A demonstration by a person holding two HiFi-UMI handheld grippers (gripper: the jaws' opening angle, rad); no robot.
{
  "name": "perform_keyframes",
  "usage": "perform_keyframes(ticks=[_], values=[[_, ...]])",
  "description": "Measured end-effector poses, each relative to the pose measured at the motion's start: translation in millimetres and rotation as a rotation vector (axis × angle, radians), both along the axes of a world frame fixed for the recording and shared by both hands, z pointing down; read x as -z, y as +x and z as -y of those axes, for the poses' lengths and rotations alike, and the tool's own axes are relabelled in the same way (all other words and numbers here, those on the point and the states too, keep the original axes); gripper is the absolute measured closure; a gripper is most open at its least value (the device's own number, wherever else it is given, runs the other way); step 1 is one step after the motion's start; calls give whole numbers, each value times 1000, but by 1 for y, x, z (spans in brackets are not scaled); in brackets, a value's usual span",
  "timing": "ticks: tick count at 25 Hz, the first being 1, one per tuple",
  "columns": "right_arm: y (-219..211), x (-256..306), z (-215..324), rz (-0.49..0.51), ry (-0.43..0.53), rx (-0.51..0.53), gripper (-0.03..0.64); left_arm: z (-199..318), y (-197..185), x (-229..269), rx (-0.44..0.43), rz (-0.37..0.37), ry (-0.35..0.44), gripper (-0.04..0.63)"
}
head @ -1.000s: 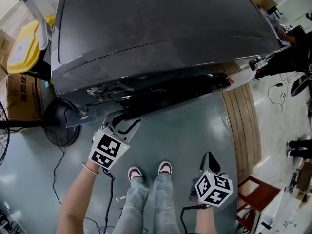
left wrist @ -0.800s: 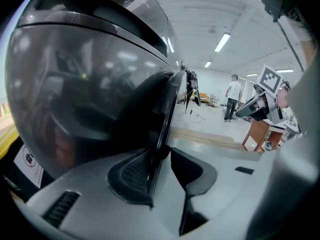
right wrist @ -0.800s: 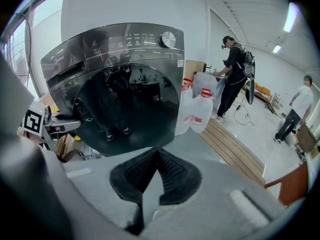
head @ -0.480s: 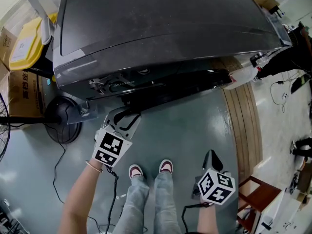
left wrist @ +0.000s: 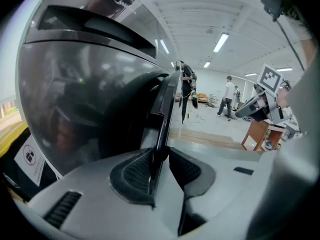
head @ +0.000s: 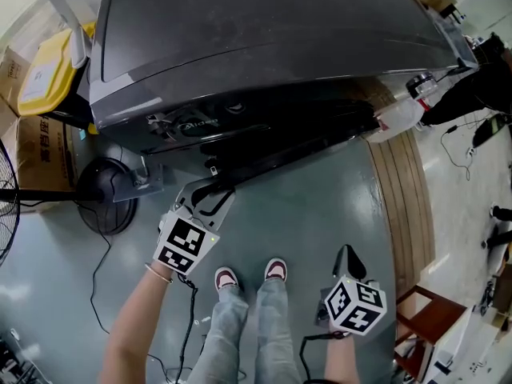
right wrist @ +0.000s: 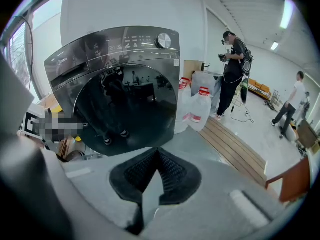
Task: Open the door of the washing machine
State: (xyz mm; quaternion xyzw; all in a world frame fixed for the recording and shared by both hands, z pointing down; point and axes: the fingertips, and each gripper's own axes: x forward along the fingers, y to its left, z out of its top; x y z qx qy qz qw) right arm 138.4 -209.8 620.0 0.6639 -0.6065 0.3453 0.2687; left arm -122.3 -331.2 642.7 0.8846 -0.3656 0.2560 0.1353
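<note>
The dark grey washing machine [head: 264,30] fills the top of the head view. Its round dark door [right wrist: 125,109] faces the right gripper view. The door edge [left wrist: 165,109] stands a little off the machine's front. My left gripper [head: 210,192] is at that edge. In the left gripper view the edge runs between the pads [left wrist: 137,169], and the jaws are closing on it, with a thin gap still showing on the right side. My right gripper [head: 346,258] hangs low by the person's right leg, away from the machine, shut with nothing in it [right wrist: 158,151].
A yellow bin [head: 36,70], a cardboard box [head: 36,162] and a floor fan [head: 104,198] stand left of the machine. White jugs [head: 396,118] sit on a wooden platform [head: 404,206] to the right, with a wooden chair [head: 420,322] nearer. People [right wrist: 232,69] stand behind.
The head view has shifted a little and more of the machine's front panel shows above the door. Both grippers stay about where they were.
</note>
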Motion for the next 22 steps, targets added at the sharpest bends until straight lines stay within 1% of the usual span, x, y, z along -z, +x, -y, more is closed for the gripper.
perform_keyframes(ticks=[6, 12, 18, 22], values=[[15, 5, -8, -12, 14, -17, 612, -32, 20, -2, -27, -21, -3, 503], [21, 7, -22, -5, 25, -45, 612, -64, 41, -5, -61, -50, -35, 509], [28, 5, -43, 1, 27, -74, 612, -82, 53, -5, -61, -51, -51, 509], [39, 4, -59, 5, 27, -105, 612, -93, 62, -6, -77, -43, -62, 511]])
